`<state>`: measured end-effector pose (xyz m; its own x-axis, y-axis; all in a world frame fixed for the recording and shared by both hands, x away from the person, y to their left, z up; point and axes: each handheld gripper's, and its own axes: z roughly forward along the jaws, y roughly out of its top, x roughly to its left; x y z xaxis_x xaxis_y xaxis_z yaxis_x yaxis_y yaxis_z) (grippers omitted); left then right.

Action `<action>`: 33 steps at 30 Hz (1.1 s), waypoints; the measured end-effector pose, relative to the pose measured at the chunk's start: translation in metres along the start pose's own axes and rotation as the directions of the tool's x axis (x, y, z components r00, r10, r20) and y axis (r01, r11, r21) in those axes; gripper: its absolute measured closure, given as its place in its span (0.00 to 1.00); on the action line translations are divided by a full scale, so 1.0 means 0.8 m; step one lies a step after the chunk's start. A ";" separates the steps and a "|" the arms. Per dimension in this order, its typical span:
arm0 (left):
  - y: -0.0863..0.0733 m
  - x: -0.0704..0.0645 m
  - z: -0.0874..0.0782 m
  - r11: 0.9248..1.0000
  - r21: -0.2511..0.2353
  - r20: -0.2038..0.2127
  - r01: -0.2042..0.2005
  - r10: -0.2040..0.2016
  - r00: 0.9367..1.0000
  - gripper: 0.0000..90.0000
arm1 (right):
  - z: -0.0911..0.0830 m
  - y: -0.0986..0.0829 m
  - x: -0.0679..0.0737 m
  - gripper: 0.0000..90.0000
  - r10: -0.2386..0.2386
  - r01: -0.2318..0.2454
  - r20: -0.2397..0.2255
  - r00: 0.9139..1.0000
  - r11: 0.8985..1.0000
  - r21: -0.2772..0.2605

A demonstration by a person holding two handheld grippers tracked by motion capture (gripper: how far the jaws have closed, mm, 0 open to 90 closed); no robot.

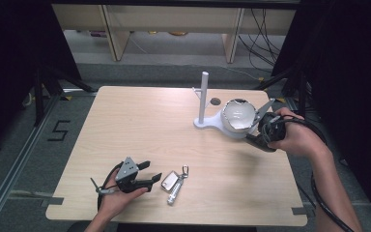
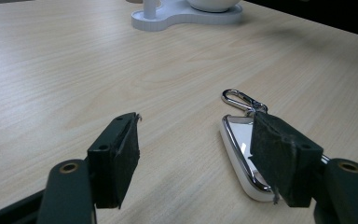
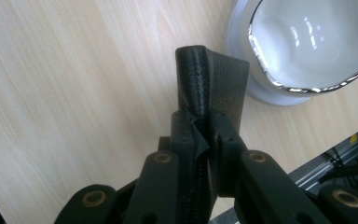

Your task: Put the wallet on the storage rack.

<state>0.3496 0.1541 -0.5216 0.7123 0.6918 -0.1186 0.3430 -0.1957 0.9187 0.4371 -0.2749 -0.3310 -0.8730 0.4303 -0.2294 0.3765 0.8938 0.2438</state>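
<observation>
Black leather pouch [image 3: 213,84] pinched in right tool [image 3: 208,128]; left tool [image 2: 196,154] agape.

Light wooden table [image 1: 140,130], white stand with upright post and bowl-shaped dish [image 1: 222,121] near the far right corner, silver key fob with carabiner clip [image 1: 174,181] near the front edge, left gripper [image 1: 147,176] just left of it, right gripper [image 1: 261,126] at the dish's right, clamping a black leather piece [image 3: 212,88]
</observation>
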 end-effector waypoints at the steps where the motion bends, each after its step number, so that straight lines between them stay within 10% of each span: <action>1: 0.000 0.000 0.000 1.000 0.000 0.000 -0.001 0.001 1.000 0.36 | -0.002 0.002 -0.001 0.92 0.000 0.000 0.004 1.000 1.000 -0.001; 15: 0.000 0.000 0.000 1.000 -0.002 -0.003 0.004 -0.004 1.000 0.36 | -0.032 0.028 -0.027 0.92 -0.079 0.083 0.103 0.992 0.996 -0.038; 33: 0.000 0.000 -0.001 1.000 0.003 -0.008 0.004 -0.004 1.000 0.36 | -0.005 0.065 -0.061 0.92 -0.103 0.110 0.112 0.988 0.992 -0.060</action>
<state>0.3494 0.1549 -0.5213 0.7057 0.6984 -0.1189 0.3476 -0.1950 0.9171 0.4985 -0.2498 -0.3033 -0.8671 0.3476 -0.3569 0.2589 0.9264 0.2733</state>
